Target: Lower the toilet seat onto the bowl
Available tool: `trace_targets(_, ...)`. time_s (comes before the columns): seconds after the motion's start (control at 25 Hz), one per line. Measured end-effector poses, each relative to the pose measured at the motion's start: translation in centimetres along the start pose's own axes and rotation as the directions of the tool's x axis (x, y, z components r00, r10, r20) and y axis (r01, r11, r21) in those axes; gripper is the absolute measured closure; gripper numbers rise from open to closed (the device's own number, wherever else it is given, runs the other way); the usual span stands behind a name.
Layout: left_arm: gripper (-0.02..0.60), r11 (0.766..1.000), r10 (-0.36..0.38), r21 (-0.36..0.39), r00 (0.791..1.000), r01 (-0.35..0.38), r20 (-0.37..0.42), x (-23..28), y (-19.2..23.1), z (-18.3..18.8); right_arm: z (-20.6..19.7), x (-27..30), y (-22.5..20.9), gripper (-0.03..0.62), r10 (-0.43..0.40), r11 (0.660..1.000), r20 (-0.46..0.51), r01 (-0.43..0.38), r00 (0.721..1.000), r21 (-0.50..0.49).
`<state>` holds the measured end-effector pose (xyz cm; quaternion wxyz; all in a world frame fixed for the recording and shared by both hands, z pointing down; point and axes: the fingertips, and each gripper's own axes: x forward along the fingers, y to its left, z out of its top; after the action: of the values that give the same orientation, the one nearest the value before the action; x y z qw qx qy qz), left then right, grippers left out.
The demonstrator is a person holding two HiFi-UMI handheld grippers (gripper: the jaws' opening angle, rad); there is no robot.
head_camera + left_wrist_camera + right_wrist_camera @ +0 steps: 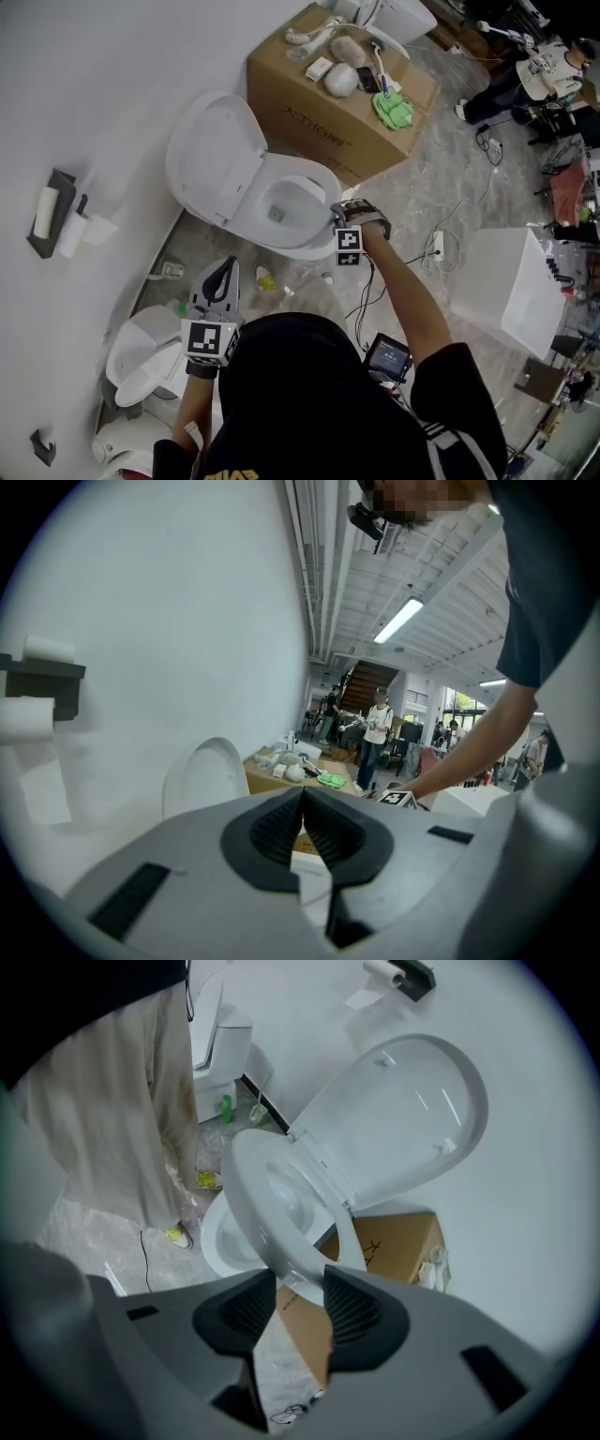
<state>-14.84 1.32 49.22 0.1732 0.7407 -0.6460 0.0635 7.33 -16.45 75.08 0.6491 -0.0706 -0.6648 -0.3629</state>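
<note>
Right gripper [298, 1288] at a narrow opening, clamped on the front rim of the toilet seat [262, 1227]; seat tilted, front edge raised above the bowl [216, 1239] just below the jaws; lid [403, 1119] upright beyond the seat, against the wall; cardboard box [394, 1239] close behind the bowl, past the jaws; left gripper [302, 803] closed on nothing, held well back from the toilet.

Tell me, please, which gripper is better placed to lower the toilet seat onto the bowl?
Right. The right gripper holds the toilet seat by its front rim above the bowl; the left gripper hangs back, jaws together and empty.
</note>
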Motion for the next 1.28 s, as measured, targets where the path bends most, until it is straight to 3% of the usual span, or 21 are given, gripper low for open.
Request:
trace_targets(0.52,0.569,0.999,0.023,-0.032,0.999,-0.024,-0.022,-0.8,1.0,-1.5,-2.3,2.3,3.8,0.436,0.047,0.998,-0.098,-0.043,0.994,0.039)
trace_targets(0.84,0.569,0.999,0.016,-0.039,1.000,-0.017,-0.027,-0.7,0.5,-1.4,-3.1,4.0,6.1,0.433,0.036,0.998,-0.173,-0.026,0.984,0.061)
trace_targets(1.28,0.569,1.000,-0.018,-0.026,0.998,0.017,-0.063,-0.6,-0.7,-2.1,-3.6,4.6,6.9,0.433,0.057,0.993,-0.165,-0.039,0.985,0.111)
